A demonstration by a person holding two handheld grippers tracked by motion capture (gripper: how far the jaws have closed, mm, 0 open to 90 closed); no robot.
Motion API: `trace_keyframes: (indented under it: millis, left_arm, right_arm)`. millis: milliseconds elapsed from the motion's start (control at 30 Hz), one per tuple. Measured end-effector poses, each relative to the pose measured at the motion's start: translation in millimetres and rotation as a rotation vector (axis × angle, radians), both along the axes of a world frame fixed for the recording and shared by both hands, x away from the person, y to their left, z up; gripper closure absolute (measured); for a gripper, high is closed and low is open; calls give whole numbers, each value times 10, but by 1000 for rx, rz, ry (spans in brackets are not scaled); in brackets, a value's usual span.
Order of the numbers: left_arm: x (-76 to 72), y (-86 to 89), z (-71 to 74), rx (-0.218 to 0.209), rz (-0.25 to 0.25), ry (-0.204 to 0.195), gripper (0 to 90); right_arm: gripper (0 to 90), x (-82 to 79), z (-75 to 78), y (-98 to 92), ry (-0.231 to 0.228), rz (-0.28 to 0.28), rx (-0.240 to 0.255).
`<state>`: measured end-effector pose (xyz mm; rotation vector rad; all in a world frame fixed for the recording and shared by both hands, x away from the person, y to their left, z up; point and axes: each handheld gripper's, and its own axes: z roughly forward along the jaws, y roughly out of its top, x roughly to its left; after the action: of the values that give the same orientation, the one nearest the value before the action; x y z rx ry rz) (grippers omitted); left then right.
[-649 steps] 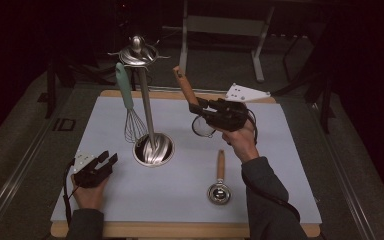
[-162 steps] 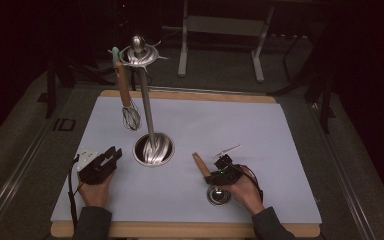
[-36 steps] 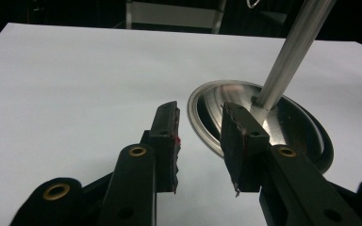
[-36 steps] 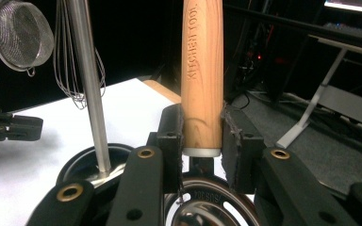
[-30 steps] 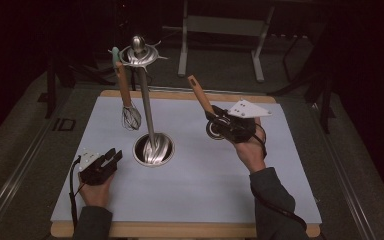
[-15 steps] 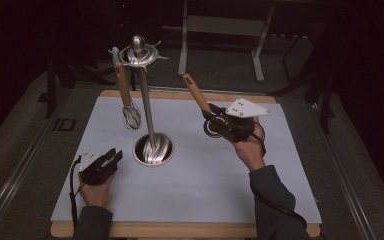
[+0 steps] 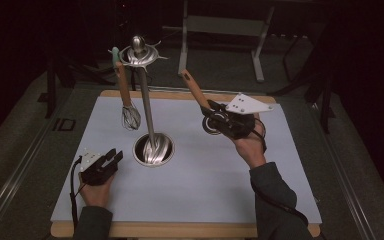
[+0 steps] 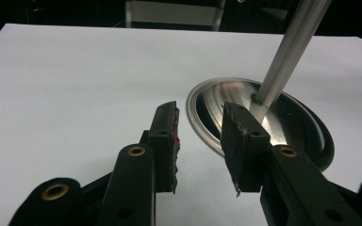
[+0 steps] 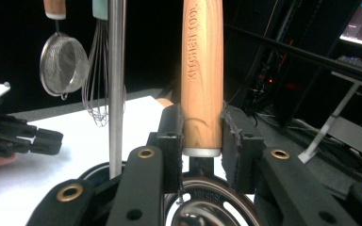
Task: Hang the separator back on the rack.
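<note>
A steel stand rises from a round base [image 7: 153, 149] on the white mat, its pole [image 7: 145, 100] topped by a hook ring [image 7: 139, 52]. A wood-handled strainer [image 9: 59, 63] and a teal-handled whisk [image 9: 99, 70] hang from the ring, overlapping low down [image 7: 130, 117] in the high view. My right gripper [image 7: 220, 120] is raised to the right of the stand. It is shut on the wooden handle [image 9: 201, 70] of a utensil whose round metal head [image 7: 212, 125] sits just below the jaws. My left gripper [image 7: 111, 159] rests on the mat left of the base, open and empty [image 8: 200, 122].
The white mat [image 7: 190, 190] lies on a wooden table with a dark floor around it. A metal frame [image 7: 220, 25] stands behind the table. The stand's base [image 8: 264, 122] is just ahead of the left jaws.
Seconds ago the right gripper took the utensil from the front of the mat; it now holds it up beside the stand. Over the last second the handle leaned slightly towards the stand. The left gripper stayed put.
</note>
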<state>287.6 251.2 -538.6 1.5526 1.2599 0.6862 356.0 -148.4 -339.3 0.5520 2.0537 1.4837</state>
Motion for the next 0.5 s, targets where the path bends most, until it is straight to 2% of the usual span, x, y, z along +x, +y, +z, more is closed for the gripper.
trace_keyframes:
  millis: [500]
  left_arm:
    - [-4,-4,-2,2,-4,2,674]
  right_arm:
    - [710,-7,135,18,-25,24,14]
